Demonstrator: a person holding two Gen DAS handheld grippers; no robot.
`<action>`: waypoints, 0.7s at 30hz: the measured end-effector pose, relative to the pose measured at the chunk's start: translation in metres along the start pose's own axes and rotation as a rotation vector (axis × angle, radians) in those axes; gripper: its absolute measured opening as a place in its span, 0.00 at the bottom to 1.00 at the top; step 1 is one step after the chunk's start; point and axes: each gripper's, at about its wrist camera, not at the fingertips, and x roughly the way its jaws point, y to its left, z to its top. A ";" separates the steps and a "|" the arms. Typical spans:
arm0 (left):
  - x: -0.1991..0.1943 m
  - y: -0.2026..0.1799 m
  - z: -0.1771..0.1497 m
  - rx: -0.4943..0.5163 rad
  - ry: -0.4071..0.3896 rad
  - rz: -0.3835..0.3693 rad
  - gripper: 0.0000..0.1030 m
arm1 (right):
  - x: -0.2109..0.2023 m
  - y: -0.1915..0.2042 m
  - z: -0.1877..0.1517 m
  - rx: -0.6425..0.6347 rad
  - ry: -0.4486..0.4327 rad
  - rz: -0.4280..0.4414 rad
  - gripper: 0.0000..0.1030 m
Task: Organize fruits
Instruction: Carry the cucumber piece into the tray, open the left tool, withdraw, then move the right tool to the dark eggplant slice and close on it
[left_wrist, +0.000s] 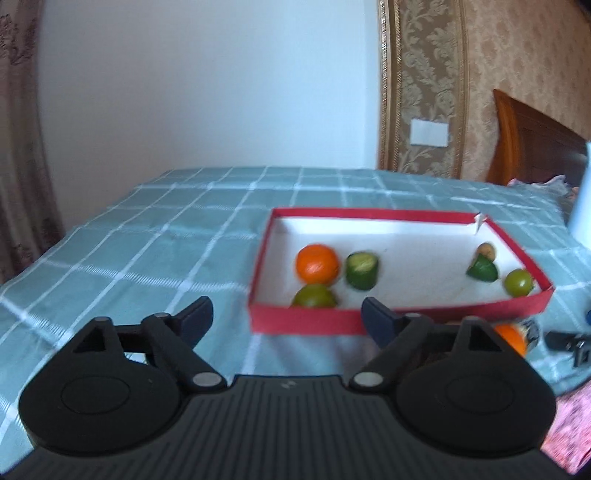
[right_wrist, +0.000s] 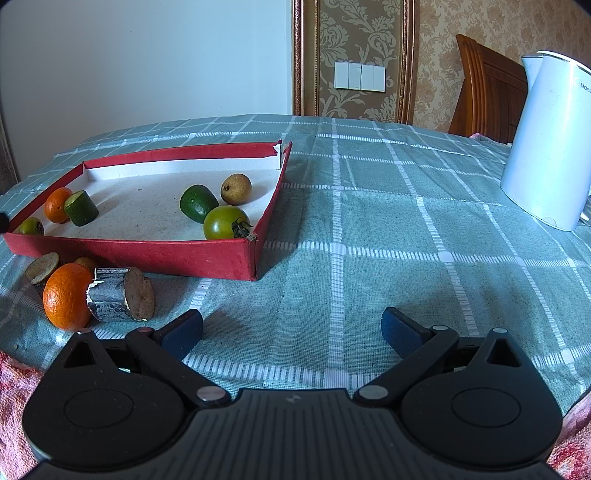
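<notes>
Both grippers (left_wrist: 286, 317) (right_wrist: 291, 328) gape empty. Near left, loose orange (right_wrist: 66, 295): light, firm, rolls; best pinched across middle. Beyond, tray (right_wrist: 147, 254).

Both wrist views low, near, share red tray (left_wrist: 306, 320).

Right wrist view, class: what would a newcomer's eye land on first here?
The shallow red box on the checked cloth, with fruit scattered inside, such as a green tomato. Next, the bright orange lying outside it near the front wall, and the white kettle at far right.
</notes>
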 end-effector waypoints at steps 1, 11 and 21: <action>0.000 0.002 -0.003 -0.004 0.006 0.001 0.84 | 0.000 0.000 0.000 0.000 0.000 0.000 1.00; 0.017 0.013 -0.018 -0.036 0.057 0.027 0.93 | 0.000 0.000 0.000 0.000 0.000 0.000 1.00; 0.029 0.033 -0.022 -0.150 0.137 -0.011 1.00 | -0.010 -0.004 -0.003 0.015 -0.048 0.056 1.00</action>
